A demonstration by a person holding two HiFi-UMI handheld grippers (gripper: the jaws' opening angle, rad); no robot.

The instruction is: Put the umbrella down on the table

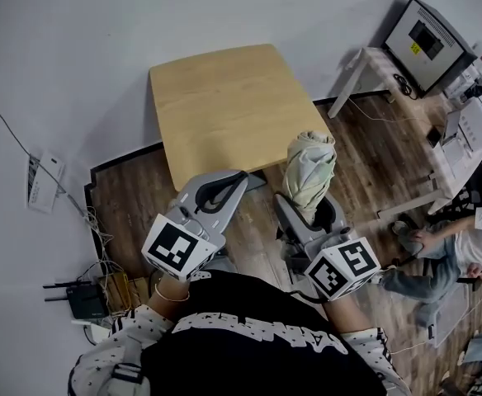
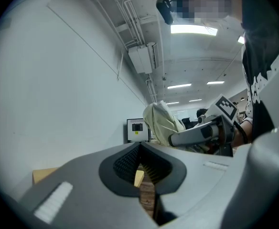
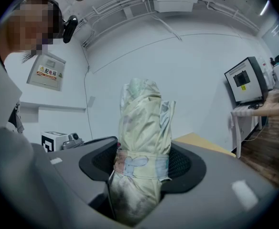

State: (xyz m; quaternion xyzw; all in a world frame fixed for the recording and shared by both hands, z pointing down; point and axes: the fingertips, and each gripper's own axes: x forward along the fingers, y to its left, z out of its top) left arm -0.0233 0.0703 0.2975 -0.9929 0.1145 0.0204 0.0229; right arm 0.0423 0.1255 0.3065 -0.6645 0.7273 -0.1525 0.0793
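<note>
Your right gripper (image 3: 142, 168) has its jaws clenched on the folded umbrella (image 3: 143, 128). The umbrella stands upright between them, with its strap band level with the jaw pads and its top rising well above them. Your left gripper (image 2: 140, 162) has its jaws pressed together, with nothing between them. The bench (image 1: 224, 106) lies beyond both sets of jaws, and the umbrella is held clear of it.

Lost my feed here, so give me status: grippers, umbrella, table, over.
Left gripper shut, empty. Right gripper shut on folded umbrella, upright, not yet down. Wooden table bare, nothing in the way.
</note>
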